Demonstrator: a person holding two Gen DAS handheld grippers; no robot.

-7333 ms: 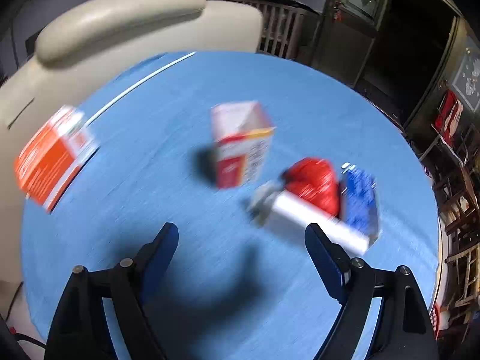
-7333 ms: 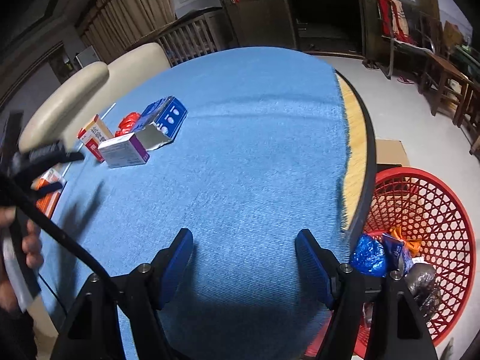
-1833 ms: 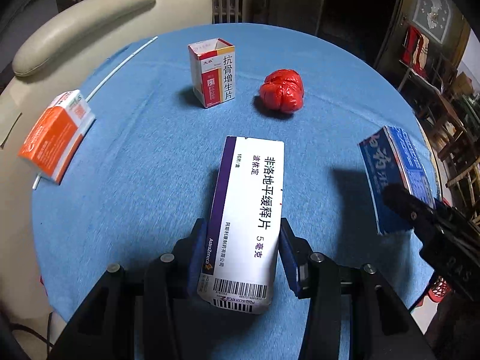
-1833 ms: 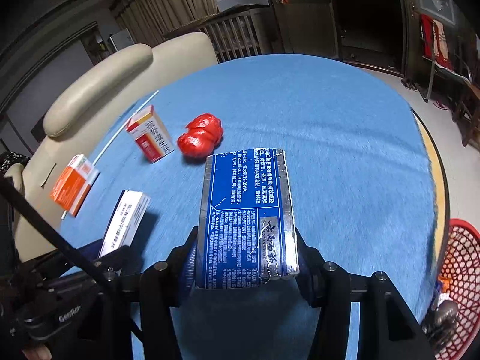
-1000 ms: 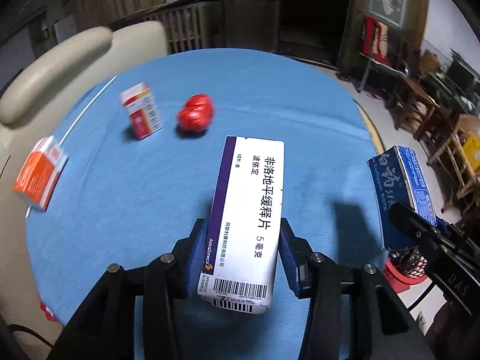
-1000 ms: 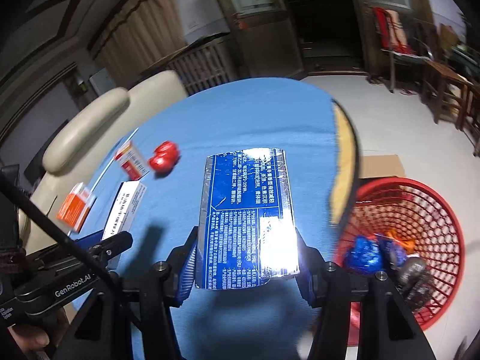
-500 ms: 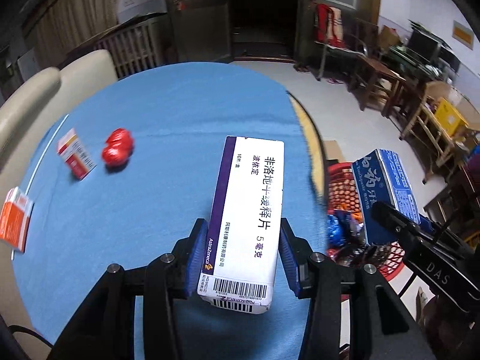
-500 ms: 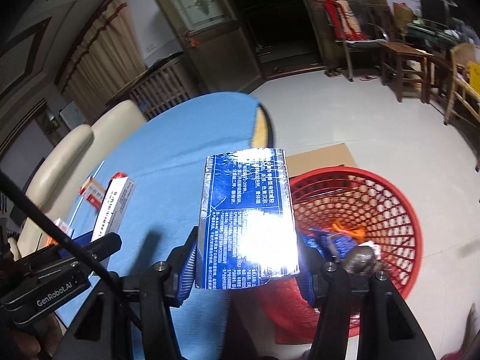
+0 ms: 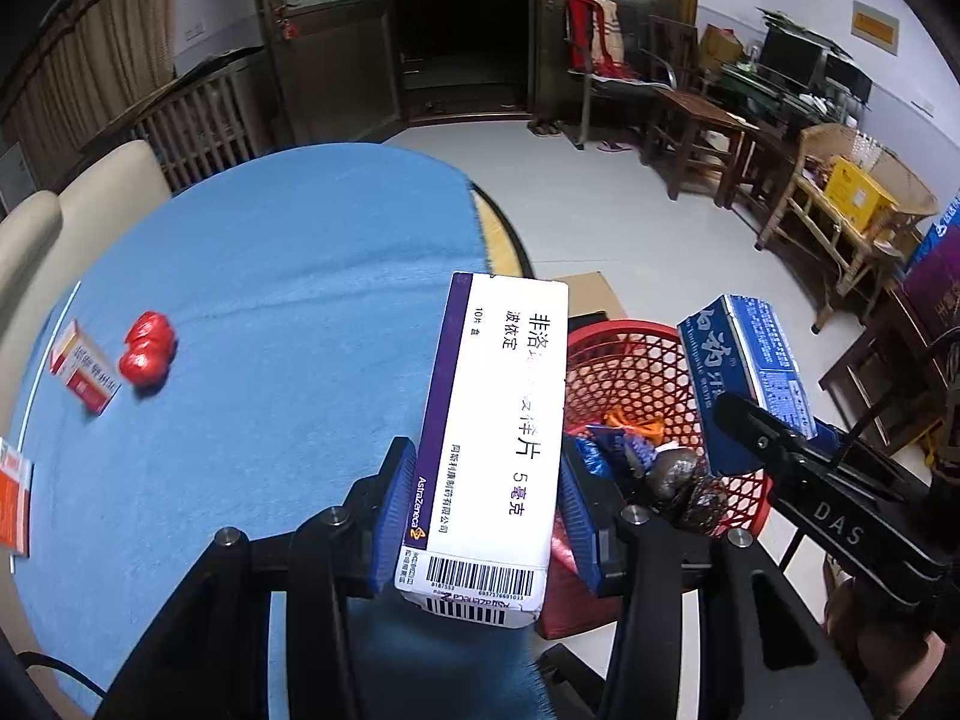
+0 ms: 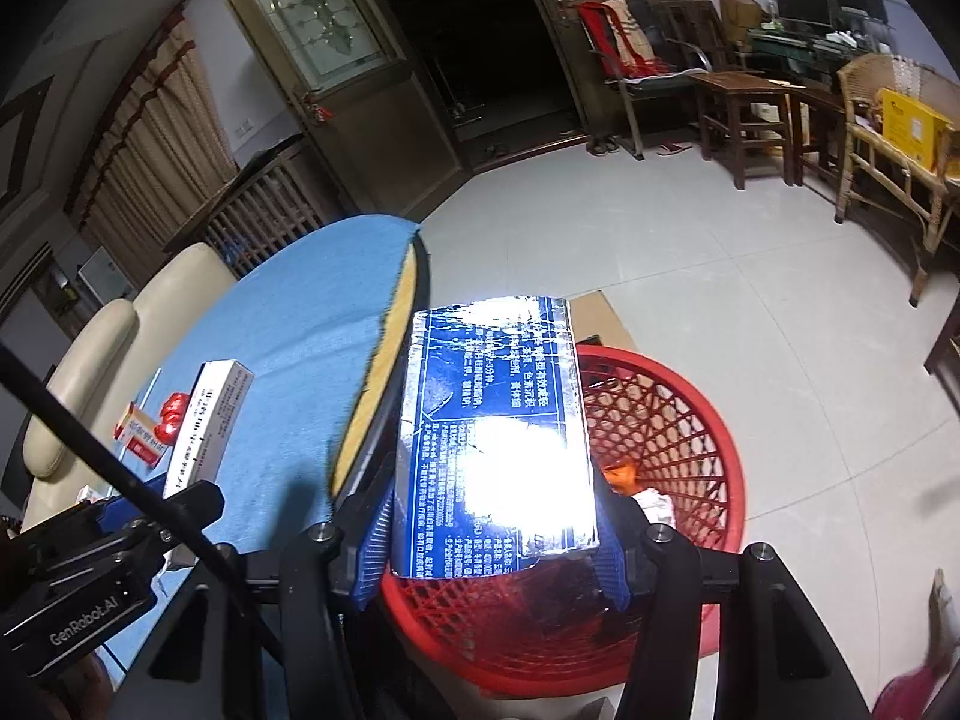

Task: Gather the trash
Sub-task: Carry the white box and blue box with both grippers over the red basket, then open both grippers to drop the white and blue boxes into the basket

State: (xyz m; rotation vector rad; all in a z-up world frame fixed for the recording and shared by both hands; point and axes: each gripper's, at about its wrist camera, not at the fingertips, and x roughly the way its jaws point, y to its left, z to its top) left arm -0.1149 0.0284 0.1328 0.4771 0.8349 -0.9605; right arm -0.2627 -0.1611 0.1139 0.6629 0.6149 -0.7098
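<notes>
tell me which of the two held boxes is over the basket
The blue box in the right gripper: the red basket lies right beneath it. The white box in the left gripper is over the table edge.

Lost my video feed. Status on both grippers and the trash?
Left gripper shut on white-and-purple medicine box, near table edge. Right gripper shut on shiny blue box, above red mesh basket. Nothing blocking the drop.

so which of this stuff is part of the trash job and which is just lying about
Part of the job:
- white box in the left gripper
- blue box in the right gripper
- red basket
- red wad, small box and orange box on the table

Lying about:
- wooden chairs
- yellow box
</notes>
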